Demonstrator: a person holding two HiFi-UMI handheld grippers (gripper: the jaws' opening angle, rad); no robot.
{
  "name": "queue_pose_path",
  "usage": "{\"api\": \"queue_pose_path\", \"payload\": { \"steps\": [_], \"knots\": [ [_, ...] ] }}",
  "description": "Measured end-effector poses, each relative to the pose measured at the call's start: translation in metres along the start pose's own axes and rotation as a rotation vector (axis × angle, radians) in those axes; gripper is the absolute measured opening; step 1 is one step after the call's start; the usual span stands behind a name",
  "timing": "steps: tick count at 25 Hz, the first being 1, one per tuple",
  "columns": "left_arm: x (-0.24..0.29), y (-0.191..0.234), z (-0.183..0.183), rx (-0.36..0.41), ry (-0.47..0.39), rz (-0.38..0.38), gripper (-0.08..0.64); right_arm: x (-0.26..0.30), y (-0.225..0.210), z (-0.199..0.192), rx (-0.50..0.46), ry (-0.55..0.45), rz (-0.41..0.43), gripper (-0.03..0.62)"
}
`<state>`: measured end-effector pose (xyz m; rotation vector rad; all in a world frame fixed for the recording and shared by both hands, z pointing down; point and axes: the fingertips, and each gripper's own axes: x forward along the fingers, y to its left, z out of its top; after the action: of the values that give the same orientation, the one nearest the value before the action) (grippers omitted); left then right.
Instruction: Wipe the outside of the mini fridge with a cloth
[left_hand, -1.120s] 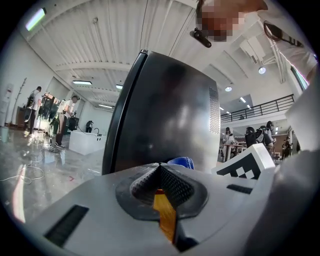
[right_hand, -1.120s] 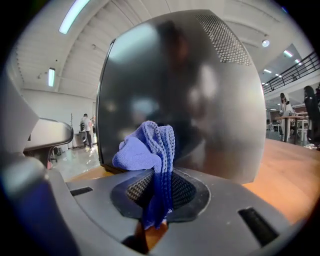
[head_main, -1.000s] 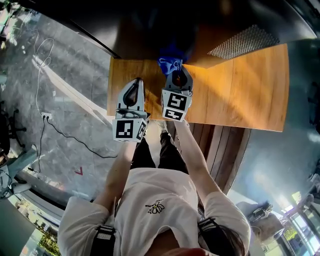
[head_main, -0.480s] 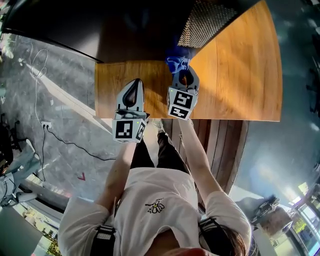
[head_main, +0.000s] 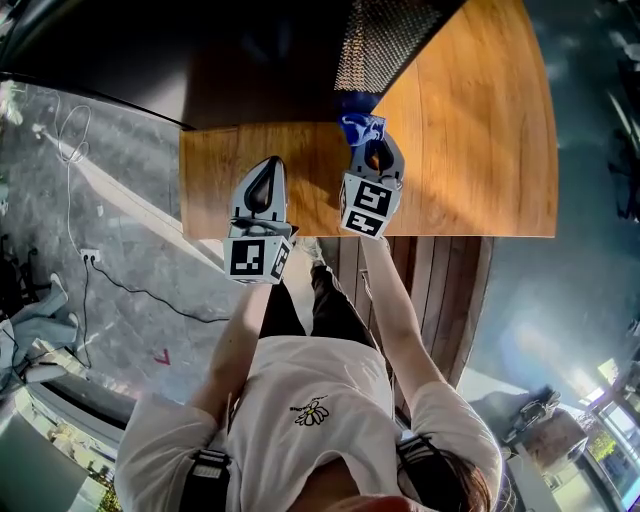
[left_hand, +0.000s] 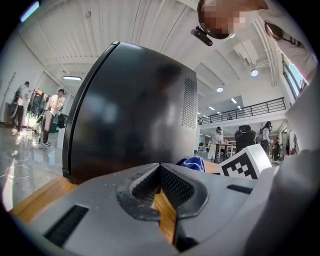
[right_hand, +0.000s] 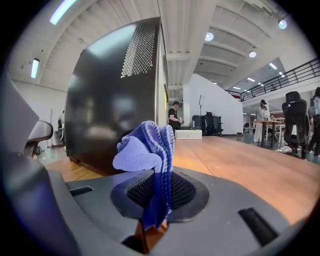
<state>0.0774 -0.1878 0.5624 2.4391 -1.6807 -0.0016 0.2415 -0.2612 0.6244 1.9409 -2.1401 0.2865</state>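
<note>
Person: is standing at the near edge of the table (head_main: 470, 150) in a white shirt (head_main: 310, 410), holding 1 gripper in each hand.
Left gripper (head_main: 266, 188): is hovering over the table close to its near-left corner. Its 2 jaws are pressed together with nothing between them, and it is pointing at the mini fridge's dark face.
Right gripper (head_main: 371, 152): is reaching a little farther in than the left one, near the middle of the table, with its jaws clenching the cloth (head_main: 358, 128).
Cloth: blue and knitted. It is bunching up above the jaw tips while 1 tail is hanging down between them. It is sitting just beside the mini fridge's lower near corner, and whether it is touching cannot be told.
Mini fridge (head_main: 260, 70): black and upright. It is occupying the table's far-left corner, with a perforated vent panel (head_main: 385, 40) on the side facing the table's right edge.
Floor: a cable (head_main: 130, 270) is trailing across it, left of the table.
Background: several people (left_hand: 52, 117) are standing in the hall behind.
</note>
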Motion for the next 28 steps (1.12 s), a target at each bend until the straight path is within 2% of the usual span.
{"api": "queue_pose_path", "payload": {
  "steps": [8, 12, 15, 18, 21, 24, 28],
  "knots": [
    [-0.001, 0.002, 0.009, 0.008, -0.014, 0.000, 0.005, -0.005, -0.023, -0.001, 0.053, 0.005, -0.075, 0.069],
    [-0.009, 0.004, 0.037, -0.016, -0.072, 0.005, 0.005, -0.022, -0.029, 0.016, 0.072, -0.029, -0.089, 0.069],
    [-0.015, 0.005, 0.073, -0.042, -0.139, 0.016, 0.005, -0.041, -0.030, 0.044, 0.094, -0.078, -0.105, 0.069],
    [-0.021, 0.014, 0.094, -0.002, -0.149, 0.009, 0.005, -0.062, -0.020, 0.081, 0.100, -0.134, -0.102, 0.069],
    [-0.026, 0.021, 0.119, 0.019, -0.180, 0.010, 0.005, -0.079, -0.004, 0.119, 0.091, -0.186, -0.078, 0.069],
    [-0.041, 0.027, 0.154, -0.012, -0.231, 0.017, 0.005, -0.104, 0.018, 0.153, 0.105, -0.217, -0.048, 0.069],
    [-0.053, 0.041, 0.186, -0.030, -0.259, 0.005, 0.005, -0.125, 0.052, 0.204, 0.118, -0.272, 0.015, 0.069]
  ]
}}
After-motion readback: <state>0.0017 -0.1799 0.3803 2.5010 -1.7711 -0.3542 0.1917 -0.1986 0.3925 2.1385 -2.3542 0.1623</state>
